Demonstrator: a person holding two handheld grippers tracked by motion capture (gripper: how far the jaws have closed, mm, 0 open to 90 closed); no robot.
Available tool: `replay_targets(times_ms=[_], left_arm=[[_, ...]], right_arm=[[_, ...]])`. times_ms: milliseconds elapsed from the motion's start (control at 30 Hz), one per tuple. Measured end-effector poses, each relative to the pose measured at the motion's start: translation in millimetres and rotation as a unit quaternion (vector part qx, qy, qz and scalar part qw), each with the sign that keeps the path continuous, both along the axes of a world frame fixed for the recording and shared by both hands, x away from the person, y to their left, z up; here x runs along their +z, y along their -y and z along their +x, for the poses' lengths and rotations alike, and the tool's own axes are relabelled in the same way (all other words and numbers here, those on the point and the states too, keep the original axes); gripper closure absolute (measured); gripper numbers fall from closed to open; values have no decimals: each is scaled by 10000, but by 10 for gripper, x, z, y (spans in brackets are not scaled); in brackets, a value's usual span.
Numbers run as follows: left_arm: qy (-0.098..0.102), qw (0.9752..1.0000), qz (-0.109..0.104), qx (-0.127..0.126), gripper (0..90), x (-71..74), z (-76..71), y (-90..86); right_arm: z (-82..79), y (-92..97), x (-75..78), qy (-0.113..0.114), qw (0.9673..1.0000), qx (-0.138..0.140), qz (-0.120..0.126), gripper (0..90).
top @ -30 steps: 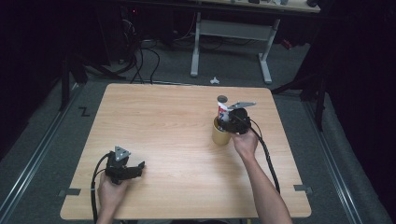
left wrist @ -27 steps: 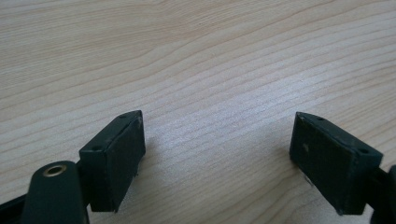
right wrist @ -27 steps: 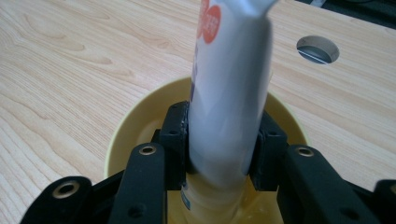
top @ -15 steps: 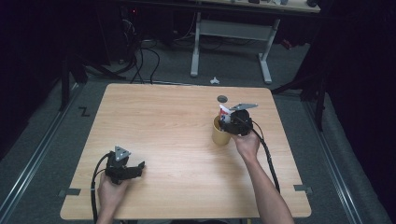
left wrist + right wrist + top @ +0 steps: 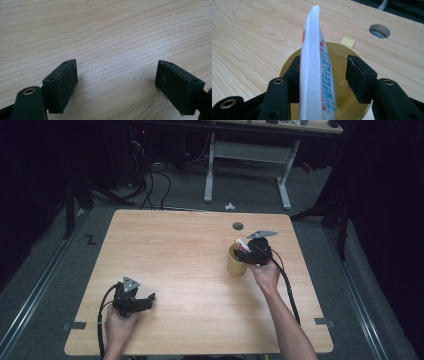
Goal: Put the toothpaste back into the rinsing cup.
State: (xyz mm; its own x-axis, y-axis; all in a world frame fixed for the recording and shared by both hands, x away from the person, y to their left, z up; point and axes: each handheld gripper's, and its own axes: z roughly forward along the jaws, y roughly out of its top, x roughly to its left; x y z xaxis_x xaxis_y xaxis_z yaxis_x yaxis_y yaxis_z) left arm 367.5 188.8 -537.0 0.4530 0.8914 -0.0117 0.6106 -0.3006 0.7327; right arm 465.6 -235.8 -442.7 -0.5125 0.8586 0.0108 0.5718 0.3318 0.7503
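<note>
Over the yellow mug (image 5: pixel 236 261) at the table's (image 5: pixel 180 270) three o'clock side, the right gripper (image 5: pixel 323 72) has its jaws parted; a white tube (image 5: pixel 315 72) touches one pad only. Left gripper (image 5: pixel 116 82) rests spread wide at seven o'clock.

**Tiny print, too small to read**

The flat white packet (image 5: pixel 317 75) between the right gripper's (image 5: pixel 329 72) jaws has small blue letters and red marks. They are too blurry to read. Nothing else has words.
</note>
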Motion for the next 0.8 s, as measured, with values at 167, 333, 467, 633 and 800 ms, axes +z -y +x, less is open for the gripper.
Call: replay_targets(times_ms=[167,333,467,633,800], left_arm=[[-5,10000,-3,-4,187,1,0,0],[-7,10000,0,-6,186,1,0,-1],[-1,10000,1,-1,186,0,0,0],[-1,10000,1,-1,186,0,0,0],[1,10000,-3,3,186,0,0,1]], right_arm=[[-22,-5,23,35,10000,14,-10,460],[-62,18,77,103,9999,14,76,443],[-101,45,124,185,9998,26,96,442],[-152,80,165,265,9995,28,154,443],[-200,112,197,328,9992,36,208,445]])
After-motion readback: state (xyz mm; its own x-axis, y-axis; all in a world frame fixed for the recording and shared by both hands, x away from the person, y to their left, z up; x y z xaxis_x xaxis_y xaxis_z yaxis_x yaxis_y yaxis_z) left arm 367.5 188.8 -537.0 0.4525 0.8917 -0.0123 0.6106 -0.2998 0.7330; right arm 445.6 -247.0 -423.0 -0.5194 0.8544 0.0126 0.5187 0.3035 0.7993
